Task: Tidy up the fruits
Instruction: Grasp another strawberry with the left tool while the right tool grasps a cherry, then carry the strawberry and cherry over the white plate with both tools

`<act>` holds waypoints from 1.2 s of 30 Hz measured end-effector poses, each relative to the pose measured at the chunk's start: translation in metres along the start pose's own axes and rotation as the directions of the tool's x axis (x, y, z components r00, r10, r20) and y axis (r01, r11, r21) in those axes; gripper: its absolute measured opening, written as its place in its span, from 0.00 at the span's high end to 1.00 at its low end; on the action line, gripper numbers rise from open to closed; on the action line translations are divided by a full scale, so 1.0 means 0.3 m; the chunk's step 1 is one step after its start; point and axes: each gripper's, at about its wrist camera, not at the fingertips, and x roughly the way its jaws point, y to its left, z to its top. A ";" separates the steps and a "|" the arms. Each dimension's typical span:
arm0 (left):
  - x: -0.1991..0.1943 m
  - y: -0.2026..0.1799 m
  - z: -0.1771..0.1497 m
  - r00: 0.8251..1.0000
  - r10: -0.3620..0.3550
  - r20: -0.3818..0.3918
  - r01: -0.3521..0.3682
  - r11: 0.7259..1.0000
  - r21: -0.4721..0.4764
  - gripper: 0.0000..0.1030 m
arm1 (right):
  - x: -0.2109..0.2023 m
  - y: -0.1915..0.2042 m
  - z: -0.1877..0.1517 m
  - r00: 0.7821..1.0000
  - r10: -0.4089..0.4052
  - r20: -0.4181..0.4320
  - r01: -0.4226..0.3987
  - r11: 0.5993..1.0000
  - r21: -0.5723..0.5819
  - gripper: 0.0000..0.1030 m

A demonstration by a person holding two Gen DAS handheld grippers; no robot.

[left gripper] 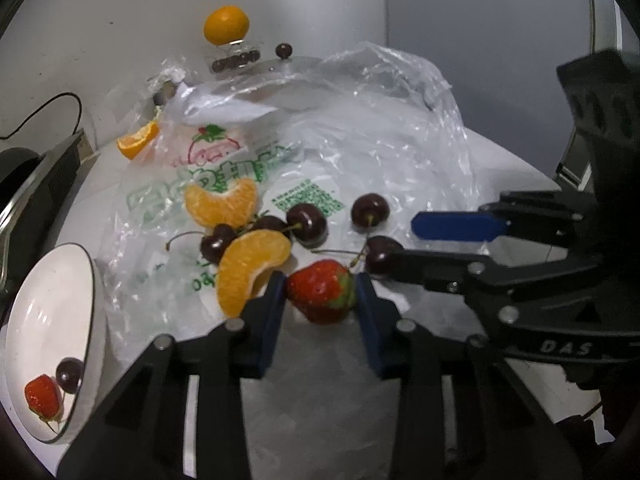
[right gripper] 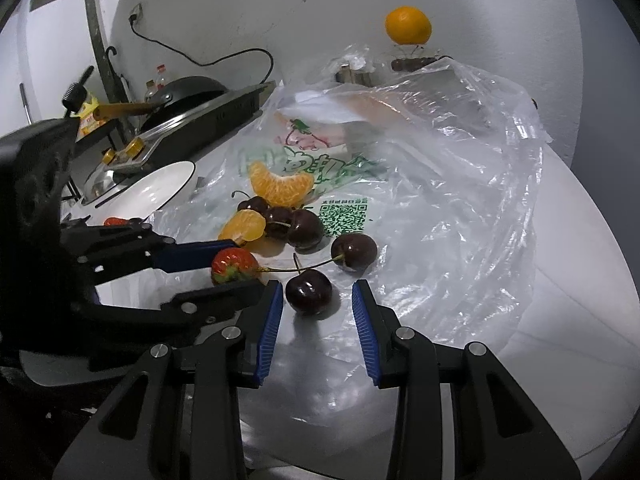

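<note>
A red strawberry [left gripper: 320, 292] lies on a clear plastic bag [left gripper: 360, 140], and my left gripper [left gripper: 320, 280] is shut on it, a blue pad pressing each side. The right wrist view shows the same strawberry [right gripper: 234, 266] between those fingers. My right gripper [right gripper: 317, 286] stands open around a dark cherry [right gripper: 308, 292], with a gap beside the right pad. Several more cherries [left gripper: 306, 222] and orange segments [left gripper: 252, 268] lie just beyond. A white bowl [left gripper: 48, 300] at the left holds one strawberry and one cherry.
A whole orange [right gripper: 408, 26] sits on a glass stand by the back wall. A stove with a black wok [right gripper: 188, 92] and a cable stand at the left, behind the bowl [right gripper: 160, 188]. The crumpled bag [right gripper: 460, 184] covers most of the white table.
</note>
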 end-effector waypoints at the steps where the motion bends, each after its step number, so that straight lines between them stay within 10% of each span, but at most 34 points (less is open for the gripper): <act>1: -0.007 0.005 -0.002 1.000 -0.003 0.002 0.003 1.000 -0.006 0.65 | 0.005 0.001 0.001 1.000 -0.001 -0.004 0.001 1.000 0.001 0.63; 36: -0.165 0.103 -0.056 0.996 -0.006 0.090 0.013 0.997 -0.075 0.65 | 0.019 0.130 0.027 0.997 -0.073 -0.005 0.073 0.994 -0.078 0.72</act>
